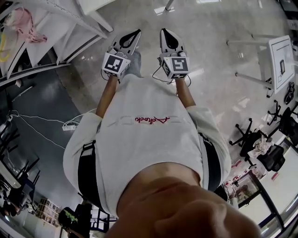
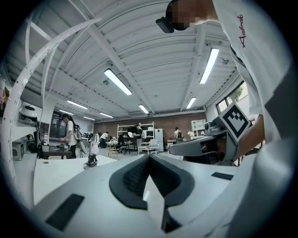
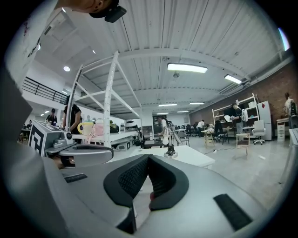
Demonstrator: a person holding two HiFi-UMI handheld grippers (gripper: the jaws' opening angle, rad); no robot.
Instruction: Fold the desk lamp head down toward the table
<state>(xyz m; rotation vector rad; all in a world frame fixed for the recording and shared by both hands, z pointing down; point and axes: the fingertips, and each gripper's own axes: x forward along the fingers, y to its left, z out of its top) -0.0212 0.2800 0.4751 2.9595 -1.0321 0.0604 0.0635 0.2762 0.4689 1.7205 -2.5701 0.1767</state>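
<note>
The desk lamp [image 2: 91,157] is a small metal lamp with a round base, standing on a white table [image 2: 51,174] ahead and to the left in the left gripper view. In the right gripper view the lamp [image 3: 170,146] stands on the same table [image 3: 195,160], still some way off. The head view does not show it. My left gripper [image 1: 135,33] and right gripper [image 1: 165,31] are held side by side in front of the person's chest, pointing level. Both are shut with nothing between the jaws, as the left gripper [image 2: 149,156] and the right gripper [image 3: 148,157] show up close.
A white shelving rack [image 1: 51,37] stands to the left, and a table corner [image 1: 93,9] lies ahead. A second white table [image 1: 279,60] and office chairs [image 1: 251,135] are on the right. A cable with a power strip [image 1: 70,125] lies on the floor. People stand far back [image 2: 70,135].
</note>
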